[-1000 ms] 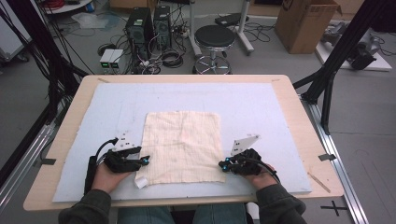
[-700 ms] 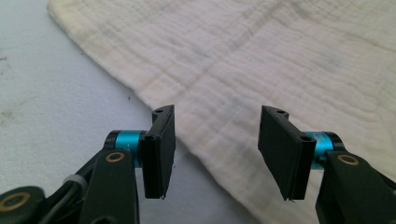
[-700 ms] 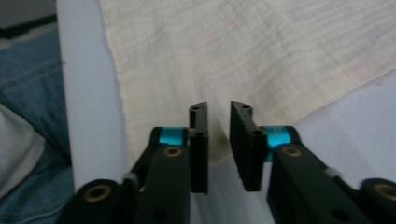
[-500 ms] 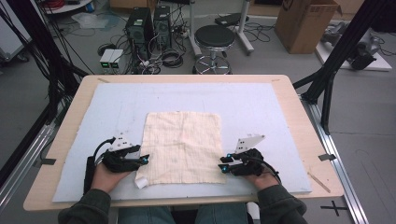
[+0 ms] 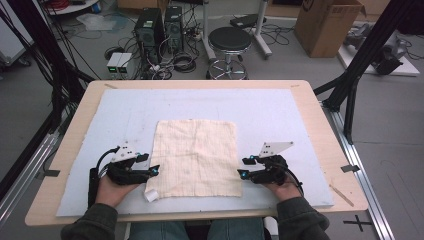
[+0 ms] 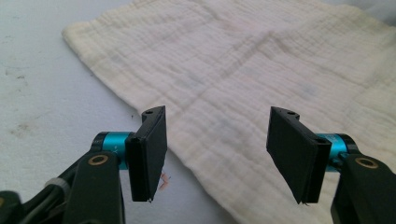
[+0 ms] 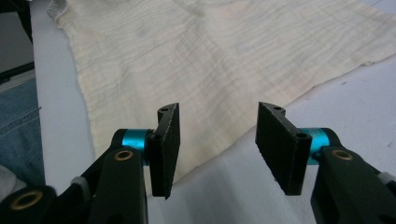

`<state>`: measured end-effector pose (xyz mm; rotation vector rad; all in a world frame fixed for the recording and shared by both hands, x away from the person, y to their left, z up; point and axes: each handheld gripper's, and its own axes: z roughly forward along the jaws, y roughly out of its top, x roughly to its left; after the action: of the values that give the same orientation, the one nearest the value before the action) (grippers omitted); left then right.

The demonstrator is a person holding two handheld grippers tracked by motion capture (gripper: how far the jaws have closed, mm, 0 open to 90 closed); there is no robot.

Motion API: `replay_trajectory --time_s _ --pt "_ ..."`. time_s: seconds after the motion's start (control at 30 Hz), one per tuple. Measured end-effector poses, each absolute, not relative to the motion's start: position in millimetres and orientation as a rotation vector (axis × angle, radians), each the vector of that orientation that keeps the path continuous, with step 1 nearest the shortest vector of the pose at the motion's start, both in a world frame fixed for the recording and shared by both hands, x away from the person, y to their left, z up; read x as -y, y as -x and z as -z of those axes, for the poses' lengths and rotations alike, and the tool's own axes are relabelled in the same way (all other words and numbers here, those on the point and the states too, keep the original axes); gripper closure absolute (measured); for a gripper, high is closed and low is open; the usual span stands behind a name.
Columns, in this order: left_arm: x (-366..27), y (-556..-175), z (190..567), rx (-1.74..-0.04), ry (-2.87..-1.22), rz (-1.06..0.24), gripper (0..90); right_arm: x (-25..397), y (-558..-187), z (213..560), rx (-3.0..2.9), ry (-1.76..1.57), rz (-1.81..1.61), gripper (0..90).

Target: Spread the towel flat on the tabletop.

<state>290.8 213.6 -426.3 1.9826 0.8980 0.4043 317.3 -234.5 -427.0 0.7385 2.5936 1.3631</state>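
From the high view, a cream cloth (image 5: 196,157) lies flat on a pale blue mat (image 5: 280,115) that covers a wooden table (image 5: 327,130). The cloth sits in the middle of the mat, closer to the near edge. A small white tag sticks out at its near left corner. The left gripper (image 5: 156,170) rests on the mat just beside the cloth's left edge, near that corner. The right gripper (image 5: 242,169) rests just beside the cloth's right edge, near the near right corner. A hand holds each one. In the left gripper view, the left gripper (image 6: 219,154) has its jaws wide apart with nothing between them, and the cloth (image 6: 243,70) edge runs under them. In the right gripper view, the right gripper (image 7: 217,149) has its jaws wide apart too, holding nothing, and the corner of the cloth (image 7: 205,56) lies under the left jaw.
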Motion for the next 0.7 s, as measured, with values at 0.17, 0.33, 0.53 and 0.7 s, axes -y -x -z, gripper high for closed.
replay_trajectory --time_s 0.17,0.33,0.53,0.7 --pt "-214.8 -289.4 423.8 -0.887 -1.972 -0.400 37.8 235.0 -318.9 425.5 -2.566 -0.765 -1.363 42.4" --pt "-215.5 -289.5 422.9 -0.890 -1.965 -0.399 37.5 236.4 -321.2 425.3 -2.536 -0.790 -1.360 37.0" --pt "-216.2 -289.3 421.3 -0.885 -1.960 -0.413 37.4 237.6 -321.4 422.6 -2.503 -0.818 -1.373 31.2" --pt "-216.9 -289.1 420.9 -0.890 -1.953 -0.412 37.3 238.1 -321.9 421.0 -2.479 -0.830 -1.375 28.2"
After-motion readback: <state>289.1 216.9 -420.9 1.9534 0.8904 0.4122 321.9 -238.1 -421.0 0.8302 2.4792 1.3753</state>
